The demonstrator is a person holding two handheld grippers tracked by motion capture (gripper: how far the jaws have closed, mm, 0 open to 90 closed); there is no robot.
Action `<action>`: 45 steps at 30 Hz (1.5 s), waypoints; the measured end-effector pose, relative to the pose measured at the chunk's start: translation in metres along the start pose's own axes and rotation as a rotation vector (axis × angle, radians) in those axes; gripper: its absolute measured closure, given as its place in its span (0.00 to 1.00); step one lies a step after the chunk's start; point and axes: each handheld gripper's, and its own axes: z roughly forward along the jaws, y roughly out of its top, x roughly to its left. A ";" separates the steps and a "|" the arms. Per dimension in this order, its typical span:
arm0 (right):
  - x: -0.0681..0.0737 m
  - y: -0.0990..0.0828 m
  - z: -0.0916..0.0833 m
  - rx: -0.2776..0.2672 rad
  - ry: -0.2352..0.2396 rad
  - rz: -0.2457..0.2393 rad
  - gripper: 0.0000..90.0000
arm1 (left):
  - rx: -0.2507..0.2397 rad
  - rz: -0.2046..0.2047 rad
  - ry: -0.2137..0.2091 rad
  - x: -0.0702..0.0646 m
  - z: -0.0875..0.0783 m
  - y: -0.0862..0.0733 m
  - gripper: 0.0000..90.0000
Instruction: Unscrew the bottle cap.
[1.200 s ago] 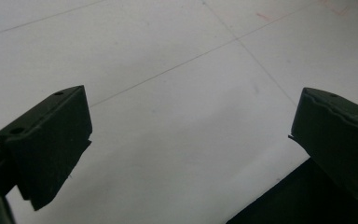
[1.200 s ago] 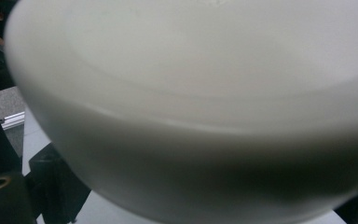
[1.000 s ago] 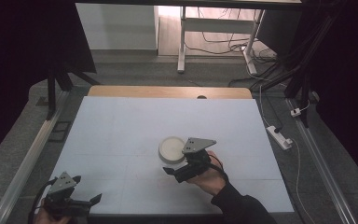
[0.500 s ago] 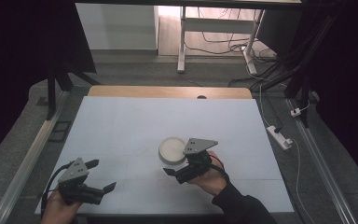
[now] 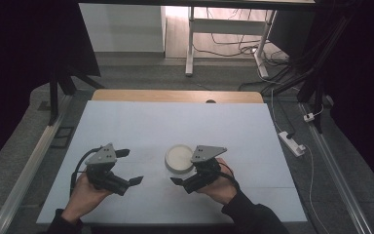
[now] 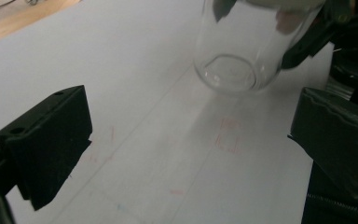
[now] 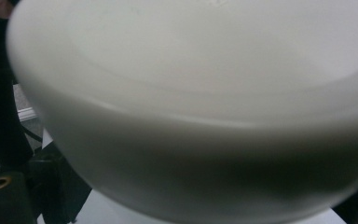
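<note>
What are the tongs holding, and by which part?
Left tongs hold nothing, jaws apart. Right tongs sit beside the white-lidded glass jar; a hold cannot be told.

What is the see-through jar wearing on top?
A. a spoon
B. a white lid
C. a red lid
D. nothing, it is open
B: the high view shows a round white lid on the jar, and the left gripper view shows the jar's clear glass body below it.
</note>
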 end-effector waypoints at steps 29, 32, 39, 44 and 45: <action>0.003 -0.002 0.007 0.005 0.073 -0.024 0.07 | -0.002 0.222 -0.294 -0.009 0.070 0.066 0.00; 0.004 -0.002 0.007 0.005 0.078 -0.026 0.07 | 0.007 0.237 -0.299 -0.011 0.075 0.067 0.00; 0.003 -0.002 0.008 0.004 0.084 -0.027 0.07 | 0.010 0.253 -0.318 -0.013 0.078 0.068 0.08; 0.003 -0.003 0.009 0.011 0.080 -0.036 0.07 | 0.025 0.260 -0.303 -0.015 0.079 0.068 0.08; 0.003 -0.003 0.009 0.010 0.080 -0.038 0.07 | 0.029 0.260 -0.296 -0.016 0.079 0.068 0.08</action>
